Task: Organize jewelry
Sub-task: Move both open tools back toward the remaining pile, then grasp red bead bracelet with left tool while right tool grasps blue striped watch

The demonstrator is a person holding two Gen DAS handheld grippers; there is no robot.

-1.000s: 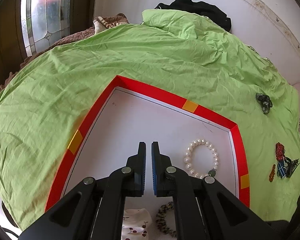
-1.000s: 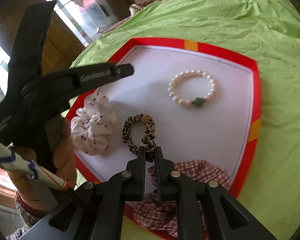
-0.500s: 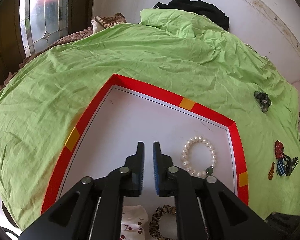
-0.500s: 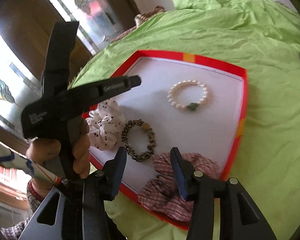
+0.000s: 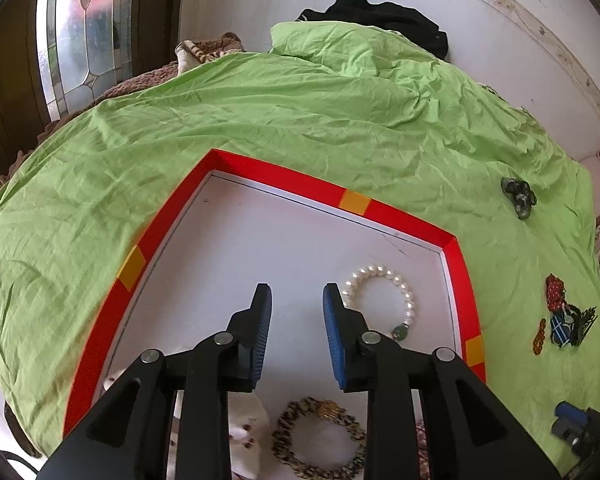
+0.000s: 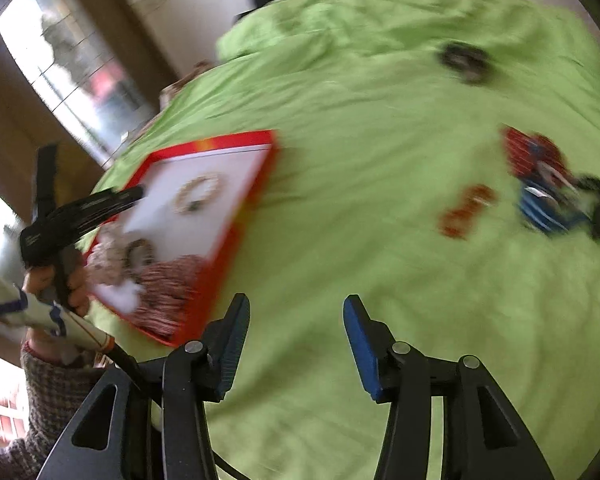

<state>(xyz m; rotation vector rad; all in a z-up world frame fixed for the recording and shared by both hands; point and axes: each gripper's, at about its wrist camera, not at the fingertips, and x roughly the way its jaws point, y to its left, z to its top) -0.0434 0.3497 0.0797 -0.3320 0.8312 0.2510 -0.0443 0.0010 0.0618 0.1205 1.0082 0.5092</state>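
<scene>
Both claws had just been opening with nothing between them, the left claw over the red tray, the right claw over the green sheet.

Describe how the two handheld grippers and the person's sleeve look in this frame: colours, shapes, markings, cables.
Both the left gripper and the right gripper are black, with triangular cut-out linkage arms, silver pivot pins and ribbed blue pads on the fingers. The right wrist view shows small white lettering on the left gripper's side, a grey knitted sleeve and a black cable.
</scene>
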